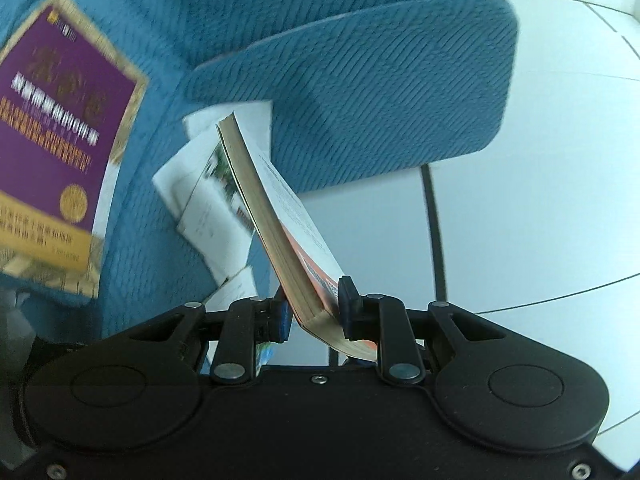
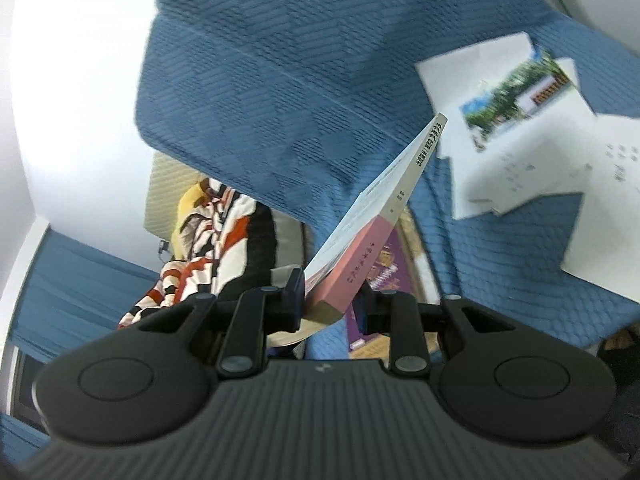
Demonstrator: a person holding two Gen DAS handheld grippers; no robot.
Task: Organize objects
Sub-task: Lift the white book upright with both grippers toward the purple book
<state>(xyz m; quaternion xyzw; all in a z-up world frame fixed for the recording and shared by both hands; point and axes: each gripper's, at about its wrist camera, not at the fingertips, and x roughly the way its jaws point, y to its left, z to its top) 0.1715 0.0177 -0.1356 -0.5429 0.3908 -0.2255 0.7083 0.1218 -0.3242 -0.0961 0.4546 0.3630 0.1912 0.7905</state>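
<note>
A paperback book (image 1: 280,236) with an orange-and-white cover and yellowed page edges hangs tilted in the air above the blue sofa (image 1: 360,80), pinched at both ends; its spine (image 2: 384,216) is pink below and pale grey above, with dark lettering. A purple book with a gold border (image 1: 60,140) lies flat on the sofa seat. Loose white papers, one with a green landscape photo (image 2: 516,100), lie scattered on the sofa beside it.

Ahead of the left gripper (image 1: 314,312), the held book (image 1: 264,216) and blue sofa arm (image 1: 360,92) block passage; open floor (image 1: 540,200) lies right. Papers (image 2: 520,140) and purple book (image 1: 60,140) occupy the seat cushion.
</note>
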